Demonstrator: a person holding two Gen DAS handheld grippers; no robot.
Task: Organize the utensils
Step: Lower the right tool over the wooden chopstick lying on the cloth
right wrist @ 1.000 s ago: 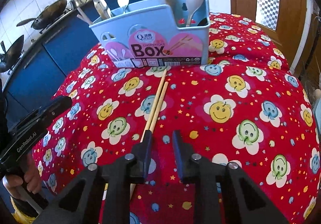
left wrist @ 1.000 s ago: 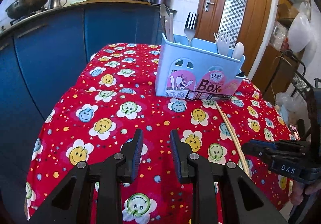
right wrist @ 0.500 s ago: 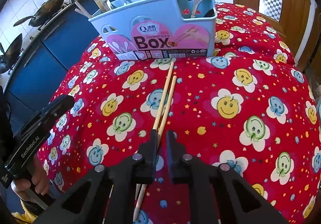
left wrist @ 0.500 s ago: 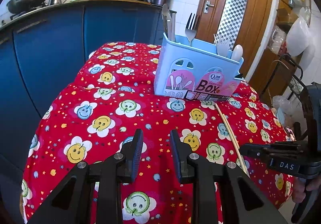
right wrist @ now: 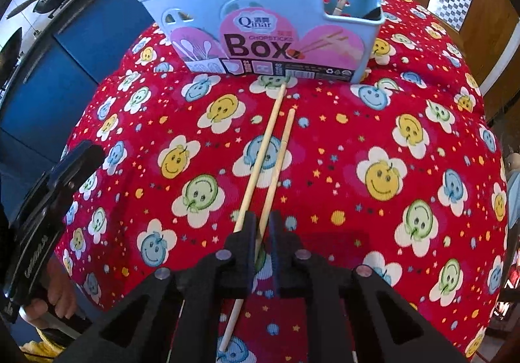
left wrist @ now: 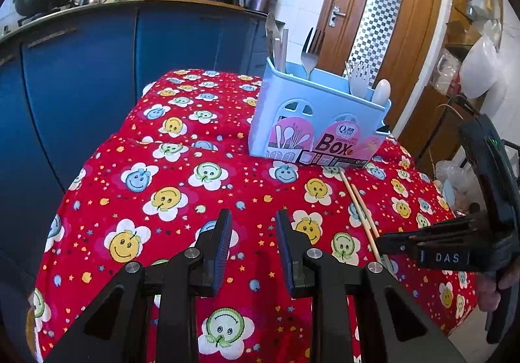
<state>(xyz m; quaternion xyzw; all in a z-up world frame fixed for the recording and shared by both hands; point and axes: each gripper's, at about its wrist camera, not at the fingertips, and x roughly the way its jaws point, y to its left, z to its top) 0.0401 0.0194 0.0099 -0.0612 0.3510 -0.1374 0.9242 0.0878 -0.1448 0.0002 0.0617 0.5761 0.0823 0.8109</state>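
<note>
Two wooden chopsticks lie side by side on the red smiley tablecloth, pointing at a light blue utensil box. My right gripper is shut on the right chopstick; the left chopstick runs just outside its left finger. In the left wrist view the chopsticks reach from the box to the right gripper. My left gripper is open and empty above the cloth. The box holds forks, spoons and other utensils.
Blue kitchen cabinets with woks and a kettle on the counter stand behind and left of the table. A wooden door is at the back right. Bags and shelves crowd the right side.
My right gripper has gone forward along the chopsticks and closed from open onto the right one. The left gripper has stayed open and hardly moved.
</note>
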